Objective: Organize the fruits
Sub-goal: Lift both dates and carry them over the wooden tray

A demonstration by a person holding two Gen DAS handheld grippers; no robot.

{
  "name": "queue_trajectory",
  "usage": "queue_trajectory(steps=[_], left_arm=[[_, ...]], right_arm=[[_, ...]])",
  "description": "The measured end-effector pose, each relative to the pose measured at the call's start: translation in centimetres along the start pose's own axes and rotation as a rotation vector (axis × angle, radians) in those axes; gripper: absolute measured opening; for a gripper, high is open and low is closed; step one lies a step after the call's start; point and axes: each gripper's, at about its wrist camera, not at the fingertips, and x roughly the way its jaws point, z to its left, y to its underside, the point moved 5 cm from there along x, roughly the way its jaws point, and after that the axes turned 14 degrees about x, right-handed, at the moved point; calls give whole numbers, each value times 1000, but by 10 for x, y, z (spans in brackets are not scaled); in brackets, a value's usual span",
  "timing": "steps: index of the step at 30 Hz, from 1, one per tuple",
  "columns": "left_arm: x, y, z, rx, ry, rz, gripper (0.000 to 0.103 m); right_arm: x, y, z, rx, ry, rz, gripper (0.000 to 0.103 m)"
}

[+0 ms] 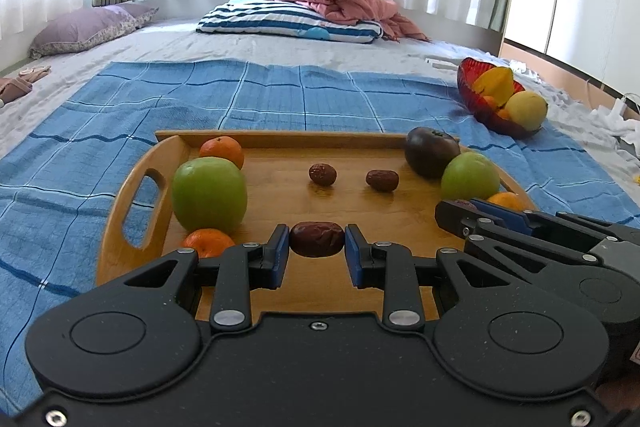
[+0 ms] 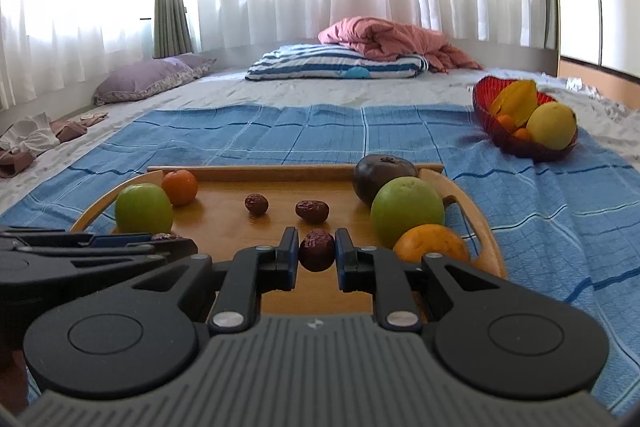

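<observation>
Left wrist view: left gripper [image 1: 317, 245] clamps a red date [image 1: 317, 244] sideways above the tray [image 1: 120, 227] near edge; right gripper [image 2: 317, 251] likewise pinches another date [image 2: 317, 250], both apparently poised for sorting.

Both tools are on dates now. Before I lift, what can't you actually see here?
- Left wrist view: the near orange is partly behind the left tool; the right one behind the right tool.
- Right wrist view: the left tool's date is nearly all hidden by its fingers.
- Red bowl: small oranges mostly behind the starfruit.
- Tray near edge: hidden in both views.
</observation>
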Motion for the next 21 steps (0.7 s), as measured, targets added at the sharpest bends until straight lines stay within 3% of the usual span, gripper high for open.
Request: queue_trajectory(steps=[21], left_arm=[[53, -13, 4, 9, 17, 67, 28]], right_arm=[[48, -10, -5, -5, 28, 92, 23]])
